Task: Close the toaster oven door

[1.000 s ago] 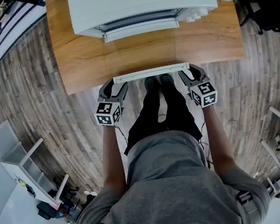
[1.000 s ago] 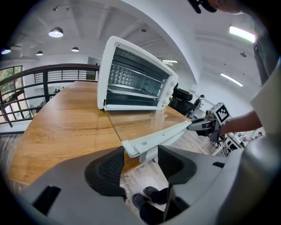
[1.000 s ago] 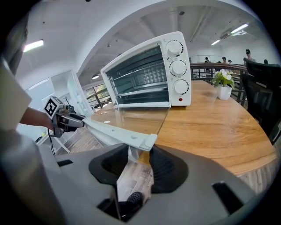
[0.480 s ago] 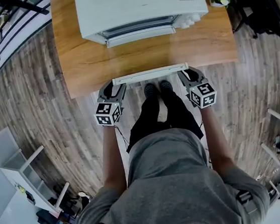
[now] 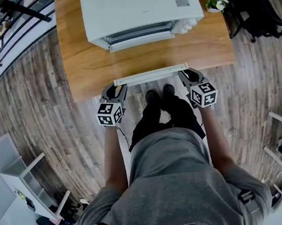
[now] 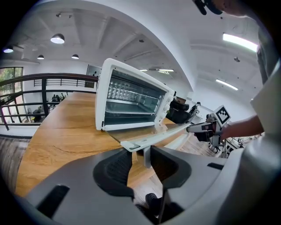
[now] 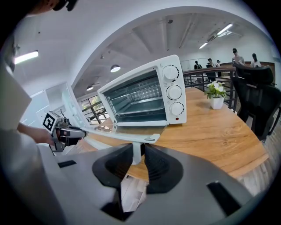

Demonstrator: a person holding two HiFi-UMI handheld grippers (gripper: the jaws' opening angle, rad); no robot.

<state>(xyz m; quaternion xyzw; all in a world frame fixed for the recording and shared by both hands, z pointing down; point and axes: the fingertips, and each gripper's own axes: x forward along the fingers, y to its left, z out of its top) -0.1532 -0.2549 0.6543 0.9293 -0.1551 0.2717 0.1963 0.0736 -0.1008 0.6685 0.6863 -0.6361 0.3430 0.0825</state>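
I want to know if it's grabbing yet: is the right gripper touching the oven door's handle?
Touching. The right gripper view shows the right gripper, whose jaws have just been closing, pinching the white handle post from both sides.

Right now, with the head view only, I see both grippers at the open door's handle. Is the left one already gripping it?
Observer: Not yet. The left gripper's jaws have just been closing around the left handle post, but one pad shows a gap.
Operator: And the right?
Observer: The right gripper's jaws have been closing too; its pads look pressed on the right handle post.
Operator: Anything inside the oven?
Observer: Only a wire rack, with nothing on it.
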